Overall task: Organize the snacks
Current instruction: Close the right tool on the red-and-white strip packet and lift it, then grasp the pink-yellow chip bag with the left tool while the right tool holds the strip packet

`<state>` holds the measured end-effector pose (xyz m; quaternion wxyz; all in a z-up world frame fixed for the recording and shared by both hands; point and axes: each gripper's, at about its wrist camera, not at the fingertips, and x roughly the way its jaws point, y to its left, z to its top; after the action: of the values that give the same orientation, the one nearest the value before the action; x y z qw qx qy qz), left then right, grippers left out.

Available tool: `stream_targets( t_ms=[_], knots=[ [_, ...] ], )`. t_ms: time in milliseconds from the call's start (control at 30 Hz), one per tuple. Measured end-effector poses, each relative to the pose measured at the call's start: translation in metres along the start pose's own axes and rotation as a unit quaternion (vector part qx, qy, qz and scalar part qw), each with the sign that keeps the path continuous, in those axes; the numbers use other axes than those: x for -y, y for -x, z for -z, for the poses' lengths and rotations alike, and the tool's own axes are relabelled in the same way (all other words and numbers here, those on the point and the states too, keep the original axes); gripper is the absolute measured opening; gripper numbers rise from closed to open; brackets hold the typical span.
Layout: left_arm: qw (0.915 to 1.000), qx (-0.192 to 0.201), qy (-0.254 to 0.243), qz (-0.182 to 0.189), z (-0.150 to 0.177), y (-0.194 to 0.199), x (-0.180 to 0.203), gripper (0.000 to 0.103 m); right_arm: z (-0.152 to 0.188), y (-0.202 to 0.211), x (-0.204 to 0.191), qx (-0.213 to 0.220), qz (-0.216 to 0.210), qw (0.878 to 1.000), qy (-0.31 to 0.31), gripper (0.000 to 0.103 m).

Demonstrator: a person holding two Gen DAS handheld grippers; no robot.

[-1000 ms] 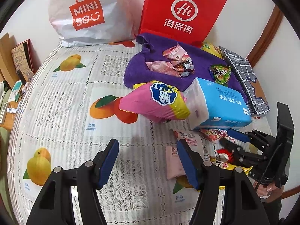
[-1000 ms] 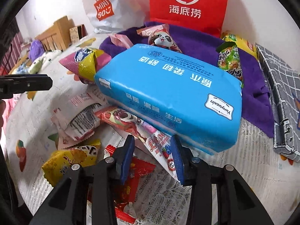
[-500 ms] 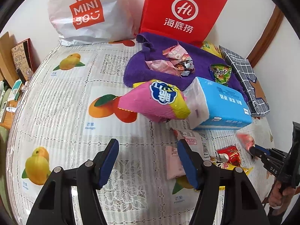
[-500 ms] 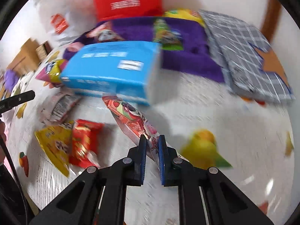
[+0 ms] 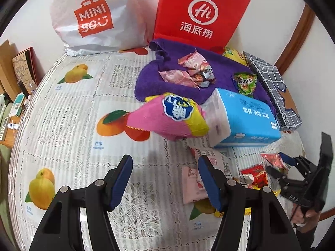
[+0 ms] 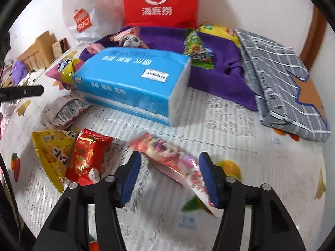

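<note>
My right gripper (image 6: 169, 176) is open. A long pink-and-red snack packet (image 6: 173, 160) lies loose on the tablecloth between its fingers, its white end by the right finger. A red snack bag (image 6: 88, 156) and a yellow one (image 6: 53, 150) lie to its left. My left gripper (image 5: 165, 179) is open and empty above the cloth, near a pale pink packet (image 5: 193, 185). A big pink-and-yellow bag (image 5: 169, 117) leans on a blue tissue pack (image 5: 245, 117). Several small snacks (image 5: 194, 71) lie on a purple towel (image 5: 182, 87). The right gripper (image 5: 278, 164) shows at the right of the left wrist view.
A white Miniso bag (image 5: 92, 18) and a red paper bag (image 5: 199, 14) stand against the back wall. A grey checked cloth (image 6: 280, 79) lies at the right. The table's left edge (image 5: 18, 125) borders boxes and clutter.
My right gripper was shut on the long pink packet and drew it out from under the tissue pack. Now it has opened and the packet lies on the cloth. My left gripper stayed put.
</note>
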<state>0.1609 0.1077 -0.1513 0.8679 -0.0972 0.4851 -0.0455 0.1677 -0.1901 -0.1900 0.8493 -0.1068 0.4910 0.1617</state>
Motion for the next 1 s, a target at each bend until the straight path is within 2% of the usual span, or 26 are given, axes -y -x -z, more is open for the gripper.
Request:
stream_targets(
  t_ms=[67,133,167,200,233,300,467,633,767,900,1000],
  knots=[
    [1.0,0.004,0.002,0.001,-0.005,0.0,0.0,0.063,0.002,-0.006,-0.005,0.006,0.011,1.0,0.018,0.067],
    [1.0,0.009,0.0,0.003,-0.012,0.0,0.002,0.063,0.003,-0.007,-0.002,0.007,0.0,1.0,0.009,0.063],
    [0.9999,0.013,-0.003,0.004,-0.017,0.001,0.004,0.063,0.003,-0.007,0.001,0.004,-0.009,1.0,0.0,0.057],
    [0.9998,0.017,-0.006,0.004,-0.021,0.001,0.006,0.063,0.003,-0.005,0.006,0.006,-0.008,1.0,-0.011,0.043],
    [0.9997,0.021,-0.01,0.002,-0.028,0.001,0.009,0.063,0.003,-0.004,0.009,0.004,-0.003,1.0,-0.016,0.033],
    [0.9994,0.028,-0.019,-0.005,-0.04,-0.001,0.015,0.063,0.004,-0.001,0.017,0.001,0.006,0.999,-0.031,0.03],
    [0.9988,0.028,-0.037,-0.015,-0.068,-0.015,0.026,0.064,0.009,0.0,0.035,0.006,0.012,0.998,-0.068,0.029],
    [0.9988,0.0,-0.044,-0.022,-0.082,-0.044,0.031,0.065,0.012,-0.002,0.037,0.032,0.028,0.995,-0.086,0.03],
    [0.9971,-0.031,-0.054,-0.043,-0.077,-0.068,0.032,0.065,0.01,-0.004,0.037,0.047,0.037,0.994,-0.092,0.031],
    [0.9973,-0.035,-0.055,-0.032,-0.066,-0.073,0.031,0.077,0.009,-0.005,0.039,0.053,0.043,0.992,-0.102,0.031],
    [0.9963,-0.043,-0.065,-0.036,-0.056,-0.077,0.032,0.08,0.008,-0.006,0.04,0.054,0.043,0.992,-0.104,0.032]
  ],
)
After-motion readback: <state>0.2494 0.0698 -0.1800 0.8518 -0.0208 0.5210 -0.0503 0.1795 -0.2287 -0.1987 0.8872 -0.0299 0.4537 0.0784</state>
